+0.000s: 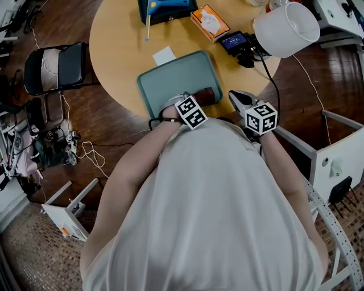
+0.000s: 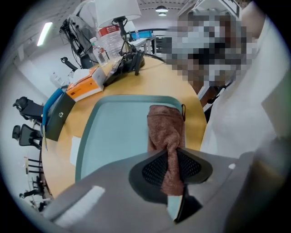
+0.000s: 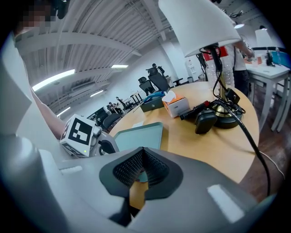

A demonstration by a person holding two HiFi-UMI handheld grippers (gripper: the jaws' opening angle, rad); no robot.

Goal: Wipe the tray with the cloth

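A teal tray (image 1: 170,77) lies on the round wooden table (image 1: 119,45), close to the near edge. A brown cloth (image 1: 206,95) rests along the tray's near right side. My left gripper (image 1: 183,99) is shut on the cloth's near end. In the left gripper view the cloth (image 2: 166,129) runs from between the pads (image 2: 157,169) out over the tray (image 2: 113,136). My right gripper (image 1: 238,96) hovers just right of the tray above the table's edge. Its jaws (image 3: 142,167) meet with nothing between them, and the tray (image 3: 143,134) lies ahead of it.
A lamp with a white shade (image 1: 286,28) and a black cable stands at the table's right. An orange tissue box (image 1: 209,21), a dark box (image 1: 166,8), a black device (image 1: 236,42) and a white paper (image 1: 164,55) lie beyond the tray. A chair (image 1: 57,68) stands at left.
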